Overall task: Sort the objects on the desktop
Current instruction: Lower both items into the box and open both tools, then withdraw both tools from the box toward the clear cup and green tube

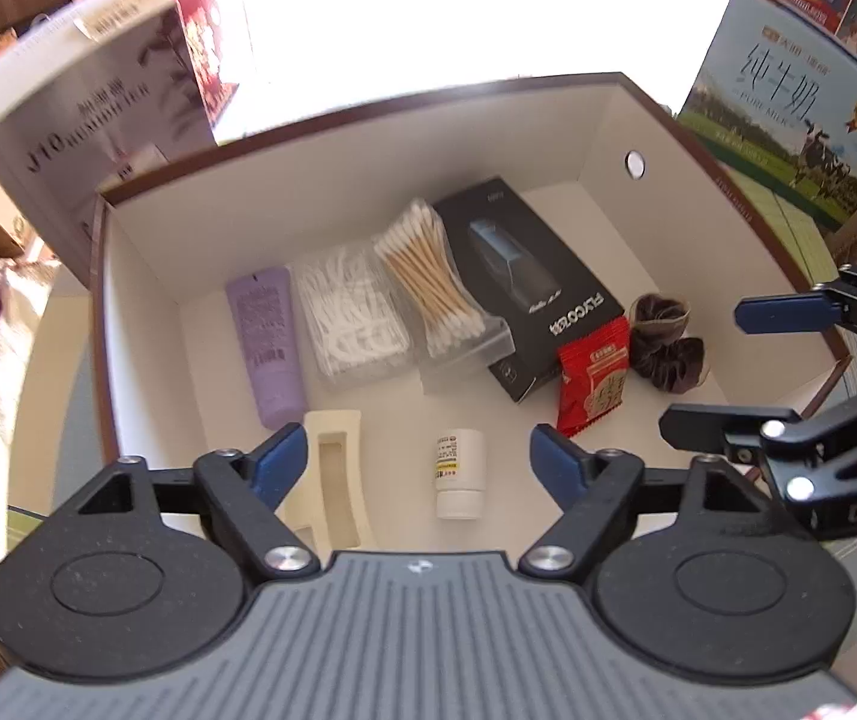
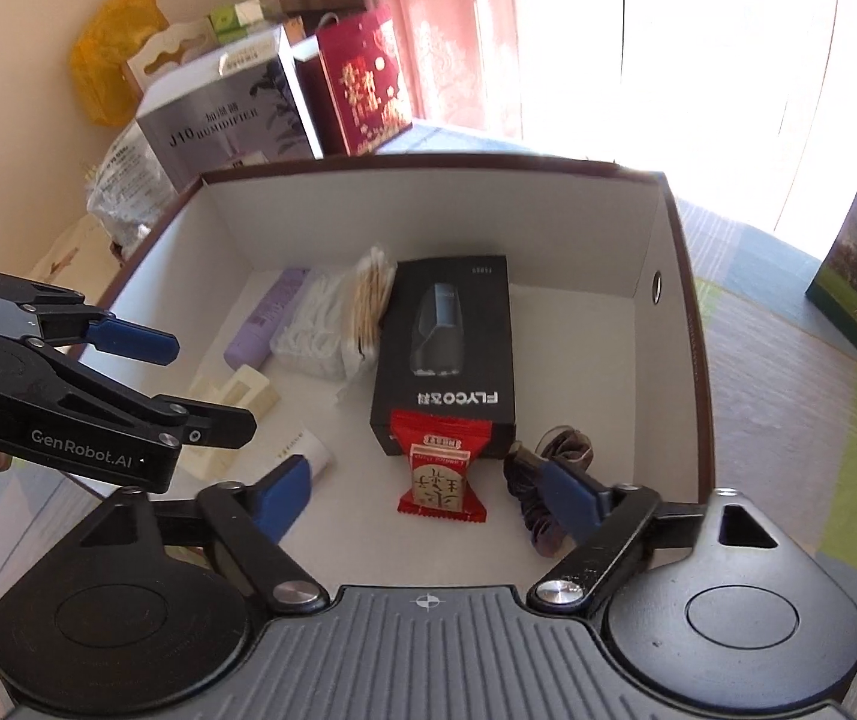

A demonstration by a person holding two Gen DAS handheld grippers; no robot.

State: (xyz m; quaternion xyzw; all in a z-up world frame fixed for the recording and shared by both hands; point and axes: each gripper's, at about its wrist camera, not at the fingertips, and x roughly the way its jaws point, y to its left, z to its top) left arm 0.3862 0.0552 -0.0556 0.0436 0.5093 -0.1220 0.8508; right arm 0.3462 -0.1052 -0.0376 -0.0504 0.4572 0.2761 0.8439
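From the left wrist view, the left claw [image 1: 419, 459] stood wide open and empty above the near part of the open white-lined cardboard box [image 1: 146, 312]. The small white pill bottle [image 1: 459, 474] lay between its blue fingertips, the cream plastic hair clip [image 1: 332, 474] just beside the left one. Further in lay the lilac tube [image 1: 266, 348], clear case of floss picks [image 1: 350, 315], pack of wooden cotton swabs [image 1: 428, 276], black FLYCO box [image 1: 524, 294], red snack packet [image 1: 593, 384] and dark scrunchie [image 1: 665, 348].

From the right wrist view, the right claw [image 2: 431, 495] also gaped, holding nothing; the red snack packet [image 2: 441, 480] lay between its tips, touching the black FLYCO box [image 2: 446, 354], the dark scrunchie [image 2: 554, 456] by its right fingertip.
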